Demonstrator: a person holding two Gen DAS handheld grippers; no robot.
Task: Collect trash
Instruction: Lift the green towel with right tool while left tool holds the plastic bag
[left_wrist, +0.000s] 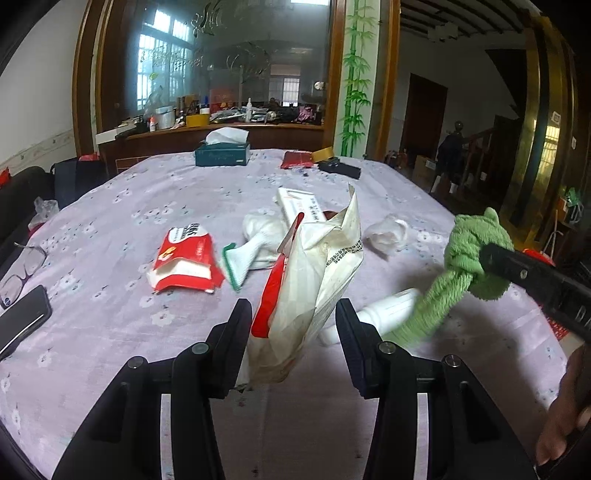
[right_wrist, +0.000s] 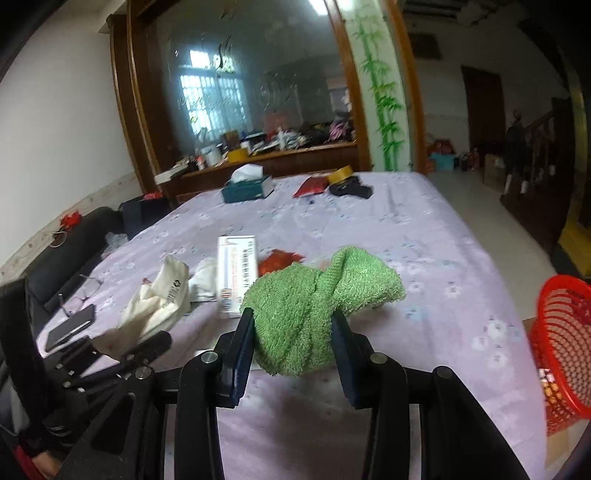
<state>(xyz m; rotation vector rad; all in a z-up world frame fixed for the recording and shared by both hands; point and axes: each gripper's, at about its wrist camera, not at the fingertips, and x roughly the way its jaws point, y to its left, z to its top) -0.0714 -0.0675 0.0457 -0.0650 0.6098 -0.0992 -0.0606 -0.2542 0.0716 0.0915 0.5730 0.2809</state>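
Observation:
My left gripper (left_wrist: 293, 317) is shut on a crumpled cream-and-red plastic bag (left_wrist: 310, 280), which stands upright between its pads above the lilac flowered tablecloth (left_wrist: 110, 206). My right gripper (right_wrist: 293, 328) is shut on a bunched green cloth (right_wrist: 317, 306), lifted off the table. In the left wrist view that green cloth (left_wrist: 476, 254) hangs at the right from a black finger (left_wrist: 517, 271). In the right wrist view the cream bag (right_wrist: 155, 302) shows at the left. A red-and-white wrapper (left_wrist: 184, 262), a white box (left_wrist: 299, 205) and clear crumpled plastic (left_wrist: 388, 232) lie on the table.
A red mesh basket (right_wrist: 565, 347) stands off the table's right edge. A phone (left_wrist: 22, 317) and glasses (left_wrist: 22, 266) lie at the left. A white bottle (left_wrist: 388, 306) and a green-edged white cloth (left_wrist: 251, 243) lie mid-table. A tissue box (left_wrist: 222, 151) sits at the far end.

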